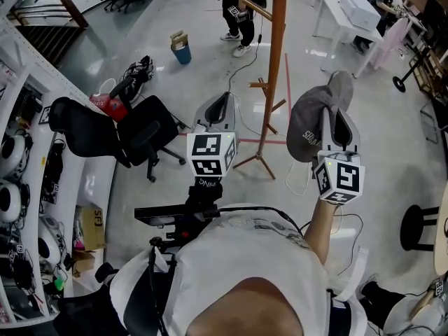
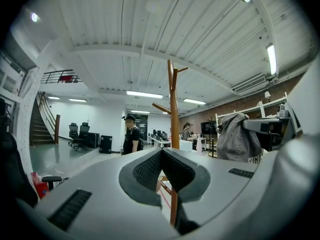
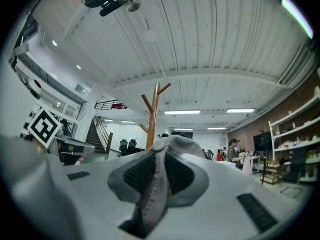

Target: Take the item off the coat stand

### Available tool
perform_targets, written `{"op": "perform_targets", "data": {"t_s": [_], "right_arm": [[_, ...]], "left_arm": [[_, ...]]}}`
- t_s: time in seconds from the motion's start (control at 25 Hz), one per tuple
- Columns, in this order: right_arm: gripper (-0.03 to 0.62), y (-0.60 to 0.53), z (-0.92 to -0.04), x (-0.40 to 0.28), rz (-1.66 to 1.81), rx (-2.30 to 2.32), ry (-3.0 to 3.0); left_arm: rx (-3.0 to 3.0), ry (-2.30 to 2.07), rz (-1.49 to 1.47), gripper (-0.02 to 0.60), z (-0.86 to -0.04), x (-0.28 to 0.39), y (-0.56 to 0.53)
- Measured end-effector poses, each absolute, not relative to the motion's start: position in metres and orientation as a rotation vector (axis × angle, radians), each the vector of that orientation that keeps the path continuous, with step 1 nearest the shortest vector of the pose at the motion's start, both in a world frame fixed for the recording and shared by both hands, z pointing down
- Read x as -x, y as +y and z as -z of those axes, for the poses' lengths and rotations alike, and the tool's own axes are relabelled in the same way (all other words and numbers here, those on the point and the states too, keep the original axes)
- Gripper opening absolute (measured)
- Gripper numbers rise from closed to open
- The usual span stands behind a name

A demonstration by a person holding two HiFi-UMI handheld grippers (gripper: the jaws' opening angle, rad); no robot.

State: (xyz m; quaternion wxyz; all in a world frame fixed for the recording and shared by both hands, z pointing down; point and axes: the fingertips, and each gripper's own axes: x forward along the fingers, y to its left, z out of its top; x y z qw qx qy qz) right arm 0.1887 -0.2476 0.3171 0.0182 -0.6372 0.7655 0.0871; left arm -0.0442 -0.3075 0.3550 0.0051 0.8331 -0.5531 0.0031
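Head view: the right claw holds the grey cap clear of the stand, to its right; left gripper view: left claw clenched, empty; right gripper view: jaws pinch the cap's fabric.

Grey cap: white lettering near its lower edge, too small to read. Marker cube of left hand-held gripper and marker cube of right hand-held gripper: black-and-white square code patterns, no letters. Cardboard box, far left: dark print, illegible.
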Motion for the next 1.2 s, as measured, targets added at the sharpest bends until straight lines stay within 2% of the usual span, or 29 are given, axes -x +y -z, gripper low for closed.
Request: {"op": "perform_targets", "data": {"t_s": [1.2], "right_arm": [[0.074,-0.256,-0.332,-0.184,-0.220,2.006,2.403]], "left_arm": [[-2.617,-1.695,-0.037,0.005,-0.361,0.041,-0.314]]}}
